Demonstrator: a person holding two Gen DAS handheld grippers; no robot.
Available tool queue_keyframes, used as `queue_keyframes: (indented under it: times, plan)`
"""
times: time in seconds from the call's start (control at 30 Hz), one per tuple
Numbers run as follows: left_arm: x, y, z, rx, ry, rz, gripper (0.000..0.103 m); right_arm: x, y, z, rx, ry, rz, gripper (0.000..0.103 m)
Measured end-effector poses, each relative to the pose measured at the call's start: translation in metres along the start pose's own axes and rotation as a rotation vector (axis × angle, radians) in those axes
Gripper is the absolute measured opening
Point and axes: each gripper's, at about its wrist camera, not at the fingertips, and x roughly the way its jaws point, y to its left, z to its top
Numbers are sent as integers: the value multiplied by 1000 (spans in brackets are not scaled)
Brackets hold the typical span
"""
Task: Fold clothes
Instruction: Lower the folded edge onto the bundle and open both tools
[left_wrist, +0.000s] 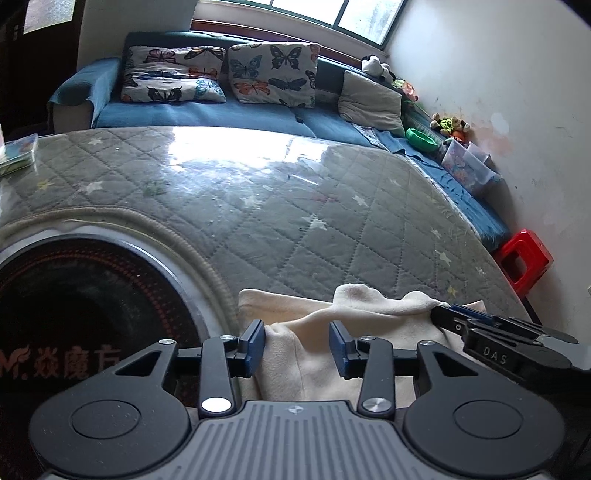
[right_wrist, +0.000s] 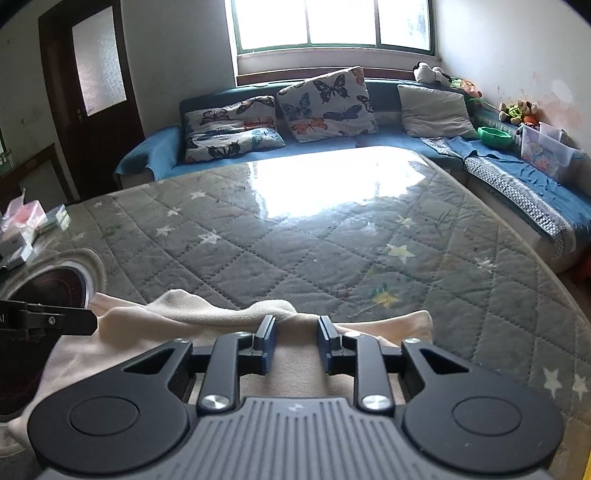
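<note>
The likeliest trouble from here is the fold coming undone: both pairs of fingers stand apart with nothing pinched, so the raised ridge along the far edge of the cream garment (right_wrist: 207, 314) is held up by its own stiffness alone, and soft fleece of that kind may slump or spring back once left to itself. A second risk is a snag, since the left gripper (left_wrist: 297, 343) has cloth lying loose between its moderately spread blue pads and the right gripper (right_wrist: 294, 341), opened rather less, sits just over the same cloth; a careless lift could drag a layer along and skew the edges. The dark round heater plate (left_wrist: 74, 302) set into the surface (right_wrist: 295, 236) lies just beside the garment's left side (whether it is hot cannot be told), and cloth pushed that way could end up lying on it. The garment itself is a pale cream, nappy fabric, lying at the near edge of the grey quilted, star-printed cover, bunched into soft rolls at its far side and flatter towards the cameras; what kind of clothing it is, I cannot tell.
</note>
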Motion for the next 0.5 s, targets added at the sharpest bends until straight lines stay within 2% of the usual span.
queue_keyframes:
  times: [0.17,0.3,0.5]
  plan:
    - [9,0,0,11,6,16,43,1,-1,-2,-8,-4,-4,25]
    - [7,6,0,1,8,46,44,-6,0,-2,-17,-8,-3,32]
    - [-2,16,-5,-30,11,62,45,-28,10,-7,-50,4,41,34]
